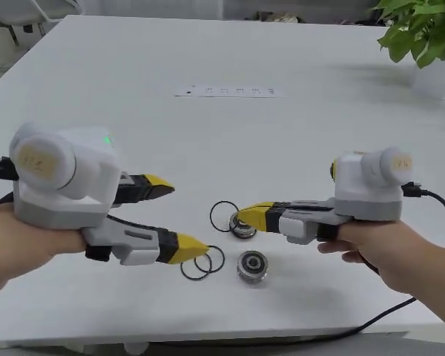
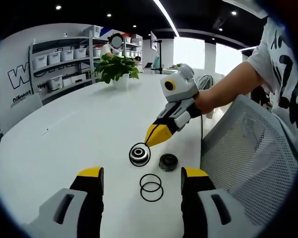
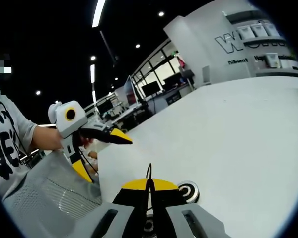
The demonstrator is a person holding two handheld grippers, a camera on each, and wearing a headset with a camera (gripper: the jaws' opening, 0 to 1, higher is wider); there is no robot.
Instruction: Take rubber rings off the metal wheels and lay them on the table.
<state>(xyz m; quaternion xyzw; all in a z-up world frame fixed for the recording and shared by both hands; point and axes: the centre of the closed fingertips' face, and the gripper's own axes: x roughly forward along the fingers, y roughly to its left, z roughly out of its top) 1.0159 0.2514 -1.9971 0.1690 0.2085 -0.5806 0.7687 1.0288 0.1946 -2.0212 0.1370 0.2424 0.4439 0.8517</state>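
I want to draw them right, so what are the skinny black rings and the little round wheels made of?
The thin black rings look like rubber: dull, not shiny, and lying flat and floppy on the white table. The small round silver wheels look like metal: their grey rims shine in the light, and their middles are darker.

On the table [image 1: 297, 133] two metal wheels sat near the front edge. The farther wheel [image 1: 242, 227] was at the tips of the right gripper [image 1: 241, 217], and the nearer wheel [image 1: 252, 265] lay before it. A third ring [image 1: 222, 215] overlapped the farther wheel's left side. Two overlapping rings [image 1: 202, 262] lay left of the nearer wheel, beside the left gripper [image 1: 187, 219]. A plant [image 1: 421, 30] stood far back on the right.
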